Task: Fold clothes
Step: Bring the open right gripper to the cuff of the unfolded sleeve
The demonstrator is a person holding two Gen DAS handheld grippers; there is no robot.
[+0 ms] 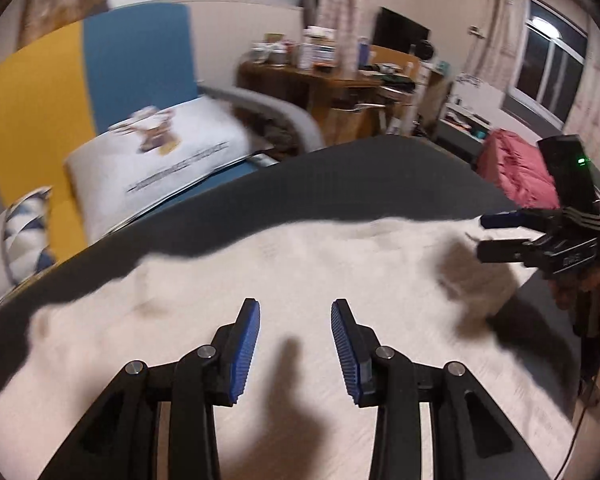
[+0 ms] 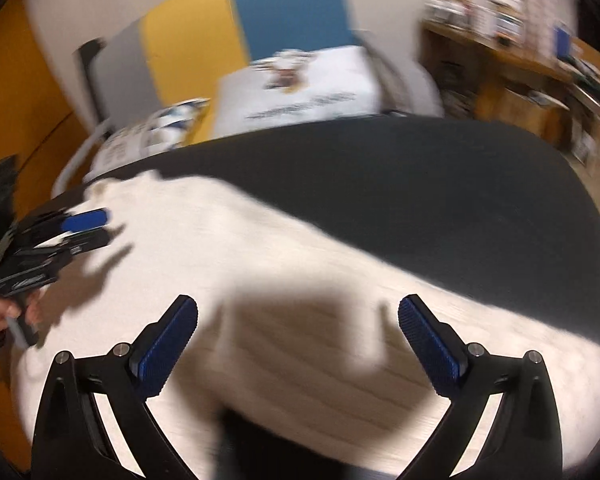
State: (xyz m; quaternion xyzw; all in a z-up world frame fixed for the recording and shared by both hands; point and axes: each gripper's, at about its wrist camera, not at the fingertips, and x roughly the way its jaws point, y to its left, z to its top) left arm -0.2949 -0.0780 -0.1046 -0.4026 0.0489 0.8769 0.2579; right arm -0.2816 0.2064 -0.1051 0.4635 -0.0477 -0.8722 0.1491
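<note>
A white knitted garment [image 1: 300, 272] lies spread flat on a dark grey surface [image 1: 340, 176]. My left gripper [image 1: 296, 344] hovers over its near part, open, with nothing between the blue pads [image 1: 244, 352]. At the right edge of the left wrist view my right gripper [image 1: 484, 236] hangs over the garment's right side. In the right wrist view the garment [image 2: 280, 264] runs diagonally across the dark surface [image 2: 420, 184]. There my right gripper [image 2: 298, 340] is wide open above it and holds nothing. The left gripper [image 2: 92, 228] shows at the left, over the cloth's far corner.
A white pillow with a printed figure [image 1: 168, 160] leans on a yellow and blue panel [image 1: 32, 120] behind the surface. Behind stands a cluttered wooden desk [image 1: 324, 76], and a red cloth bundle [image 1: 516, 168] lies at the right. A hand [image 2: 4, 316] holds the left gripper's handle.
</note>
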